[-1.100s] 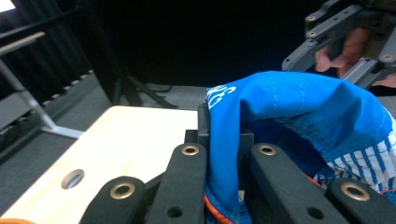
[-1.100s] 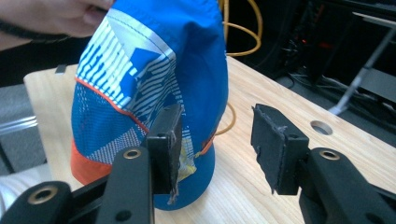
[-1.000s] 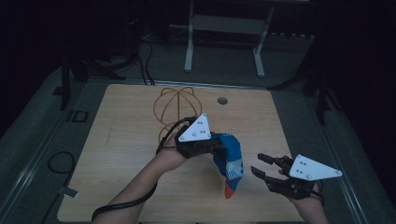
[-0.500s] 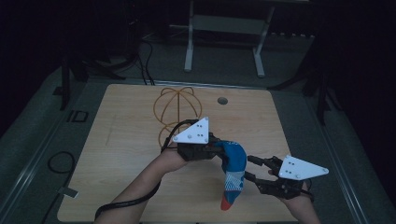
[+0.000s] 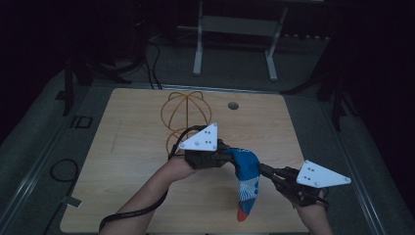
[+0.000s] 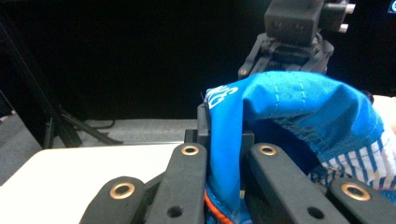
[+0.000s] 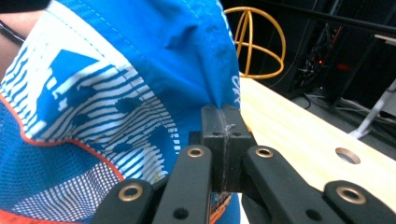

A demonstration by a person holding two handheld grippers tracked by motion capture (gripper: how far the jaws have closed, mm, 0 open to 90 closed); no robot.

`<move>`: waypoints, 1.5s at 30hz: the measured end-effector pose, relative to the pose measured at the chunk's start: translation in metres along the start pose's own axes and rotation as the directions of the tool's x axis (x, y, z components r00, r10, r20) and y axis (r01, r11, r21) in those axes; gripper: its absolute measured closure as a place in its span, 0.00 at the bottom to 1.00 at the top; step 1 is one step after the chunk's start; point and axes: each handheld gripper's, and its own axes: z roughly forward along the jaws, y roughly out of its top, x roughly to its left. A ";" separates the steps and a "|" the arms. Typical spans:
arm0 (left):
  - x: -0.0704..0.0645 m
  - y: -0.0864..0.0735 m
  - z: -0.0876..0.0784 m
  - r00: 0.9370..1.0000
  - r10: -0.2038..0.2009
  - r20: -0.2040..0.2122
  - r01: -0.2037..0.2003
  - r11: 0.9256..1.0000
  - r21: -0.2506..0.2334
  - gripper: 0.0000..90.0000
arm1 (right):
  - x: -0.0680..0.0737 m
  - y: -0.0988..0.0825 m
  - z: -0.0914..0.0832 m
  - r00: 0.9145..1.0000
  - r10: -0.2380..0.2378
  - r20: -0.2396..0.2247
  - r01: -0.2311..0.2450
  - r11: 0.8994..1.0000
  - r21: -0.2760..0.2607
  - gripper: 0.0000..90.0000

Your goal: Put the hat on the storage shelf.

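1. The left gripper (image 5: pixel 226 155) is clamping the blue fabric garment with white stripes and orange trim (image 5: pixel 247 183), its jaws closed on a fold, as the left gripper view (image 6: pixel 224 154) is showing.
2. The right gripper (image 5: pixel 264 170) has just been closing; in the right gripper view (image 7: pixel 223 140) its jaws are meeting on a thin edge of the same cloth.
3. The garment is hanging between both grippers above the light wooden table (image 5: pixel 137 161), its lower end drooping toward the near edge.
4. The right hold is looking shallow, so any pull apart is risking a slip.
5. The orange wire sphere frame (image 5: pixel 185 115) is standing just behind the left hand, risking a bump or snag.
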 end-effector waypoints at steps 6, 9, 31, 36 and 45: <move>0.002 -0.007 -0.003 1.000 -0.019 0.012 0.019 1.000 0.021 0.98 | -0.003 0.005 -0.006 1.000 0.007 -0.009 -0.007 1.000 -0.022 1.00; 0.002 -0.010 -0.005 1.000 -0.018 0.021 0.017 0.999 0.029 0.98 | -0.006 0.008 -0.011 1.000 0.013 -0.008 -0.013 0.999 -0.041 1.00; -0.005 -0.011 -0.022 1.000 -0.014 -0.009 0.015 0.998 0.056 0.69 | -0.008 0.022 -0.014 1.000 -0.001 0.005 0.001 0.999 -0.032 1.00; -0.011 -0.011 -0.035 0.998 -0.016 -0.067 0.019 0.999 0.046 0.53 | -0.011 0.023 -0.015 1.000 0.003 0.017 -0.003 0.999 -0.032 1.00; -0.018 -0.026 -0.066 0.986 -0.061 -0.157 0.064 0.998 0.015 0.42 | -0.018 0.029 -0.016 0.999 0.008 0.045 -0.006 0.999 -0.038 1.00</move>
